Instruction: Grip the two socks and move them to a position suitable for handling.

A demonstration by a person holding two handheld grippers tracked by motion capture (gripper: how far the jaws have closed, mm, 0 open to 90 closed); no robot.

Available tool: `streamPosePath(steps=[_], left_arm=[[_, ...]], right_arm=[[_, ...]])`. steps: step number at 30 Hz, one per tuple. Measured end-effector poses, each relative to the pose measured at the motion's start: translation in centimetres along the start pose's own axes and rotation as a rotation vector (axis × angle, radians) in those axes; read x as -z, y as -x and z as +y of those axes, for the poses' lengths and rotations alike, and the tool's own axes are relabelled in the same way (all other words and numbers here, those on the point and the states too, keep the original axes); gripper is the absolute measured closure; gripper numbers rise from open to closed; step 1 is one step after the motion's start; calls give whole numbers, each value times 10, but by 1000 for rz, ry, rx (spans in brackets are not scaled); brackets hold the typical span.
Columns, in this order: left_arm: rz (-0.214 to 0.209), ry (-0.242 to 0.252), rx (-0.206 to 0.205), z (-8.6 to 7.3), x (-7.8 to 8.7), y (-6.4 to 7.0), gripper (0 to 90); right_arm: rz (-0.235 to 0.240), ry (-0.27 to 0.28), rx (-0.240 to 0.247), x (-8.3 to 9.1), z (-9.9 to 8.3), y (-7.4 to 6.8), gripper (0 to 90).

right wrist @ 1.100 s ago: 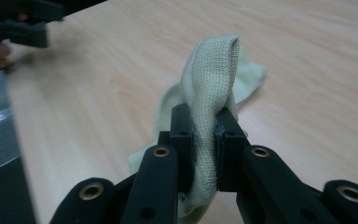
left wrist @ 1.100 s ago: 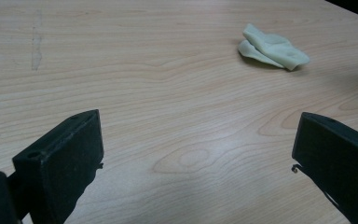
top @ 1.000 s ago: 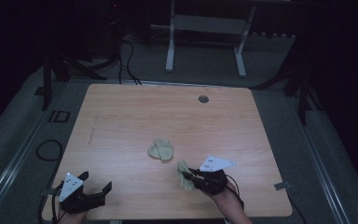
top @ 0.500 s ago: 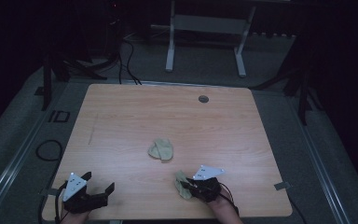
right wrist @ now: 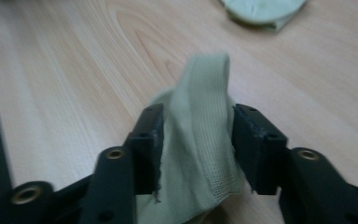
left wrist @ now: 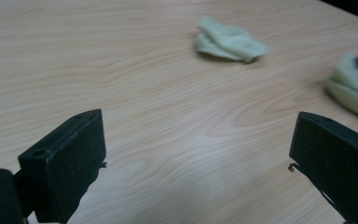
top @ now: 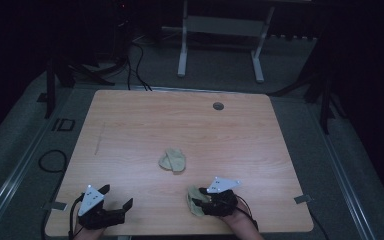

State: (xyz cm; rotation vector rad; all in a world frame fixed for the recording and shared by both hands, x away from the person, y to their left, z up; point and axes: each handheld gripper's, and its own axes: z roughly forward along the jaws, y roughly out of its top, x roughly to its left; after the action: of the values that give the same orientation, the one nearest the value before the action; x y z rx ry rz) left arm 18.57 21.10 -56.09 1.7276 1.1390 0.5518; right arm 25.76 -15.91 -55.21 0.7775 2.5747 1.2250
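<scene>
Two pale green cloths are on the wooden table (top: 130, 125). One lies folded near the middle (top: 173, 160), also seen far off in the left gripper view (left wrist: 228, 39) and at the top of the right gripper view (right wrist: 263, 10). My right gripper (top: 200, 202) is near the front edge, shut on the second cloth (top: 195, 199). In the right gripper view that cloth (right wrist: 198, 140) bunches up between the two jaws of the right gripper (right wrist: 196, 126). My left gripper (top: 116, 196) is at the front left, open over bare wood (left wrist: 198, 154). The held cloth (left wrist: 354, 88) shows at its right.
A round cable hole (top: 218, 106) sits near the table's far edge. A faint dark line (top: 100, 140) marks the left side of the tabletop. Behind the table stand a white desk frame (top: 220, 40) and floor cables (top: 130, 65).
My right gripper has drawn the held cloth toward the near edge of the table. The left gripper has shifted slightly to the right. The folded cloth has stayed put.
</scene>
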Motion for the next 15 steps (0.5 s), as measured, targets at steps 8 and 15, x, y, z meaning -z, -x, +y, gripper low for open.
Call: streamPosePath(steps=[8, 15], left_arm=[[-167, -16, -29, 25, -24, 49, 111], [-233, -106, -96, 34, -60, 88, 204]], right_arm=[[-17, 56, 2, 39, 28, -2, 586], [5, -9, -7, 21, 13, -3, 585]])
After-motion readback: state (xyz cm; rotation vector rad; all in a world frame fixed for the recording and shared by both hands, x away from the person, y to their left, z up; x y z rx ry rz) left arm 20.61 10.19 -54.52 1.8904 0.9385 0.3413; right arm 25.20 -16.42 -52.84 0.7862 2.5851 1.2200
